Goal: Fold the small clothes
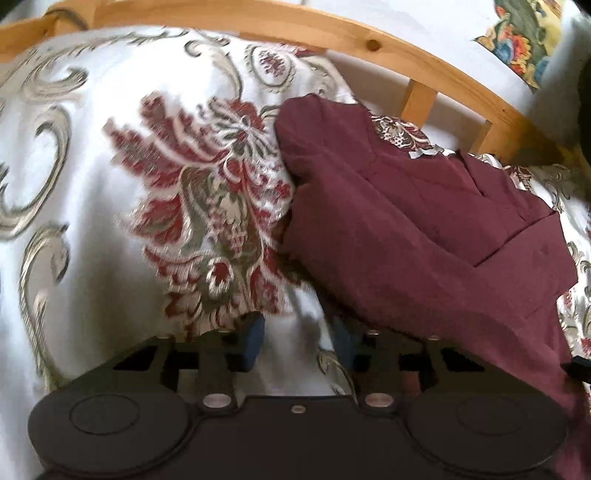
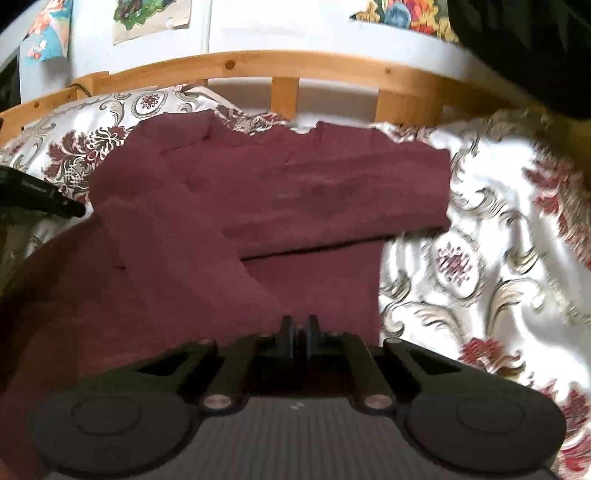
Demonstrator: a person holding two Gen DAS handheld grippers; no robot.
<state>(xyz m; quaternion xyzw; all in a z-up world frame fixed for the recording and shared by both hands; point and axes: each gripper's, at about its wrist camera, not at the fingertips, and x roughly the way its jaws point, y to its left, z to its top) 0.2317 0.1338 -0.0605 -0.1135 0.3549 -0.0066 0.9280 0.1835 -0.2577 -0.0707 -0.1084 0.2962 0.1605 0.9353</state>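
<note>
A maroon garment point(image 1: 417, 229) lies partly folded on a floral bedspread point(image 1: 110, 177). In the left wrist view my left gripper point(image 1: 295, 343) is open, with its fingers apart just left of the garment's near edge; the right finger sits at or under that edge. In the right wrist view the garment point(image 2: 266, 206) fills the centre, with one layer folded over another. My right gripper point(image 2: 298, 332) has its fingers pressed together at the garment's near edge, apparently pinching the cloth.
A wooden bed rail point(image 1: 369, 40) curves behind the bedspread, also in the right wrist view point(image 2: 280, 62). A white wall with colourful pictures point(image 2: 147, 14) stands behind it. The left gripper's black tip point(image 2: 55, 201) shows at the left. The bedspread point(image 2: 480, 240) extends right.
</note>
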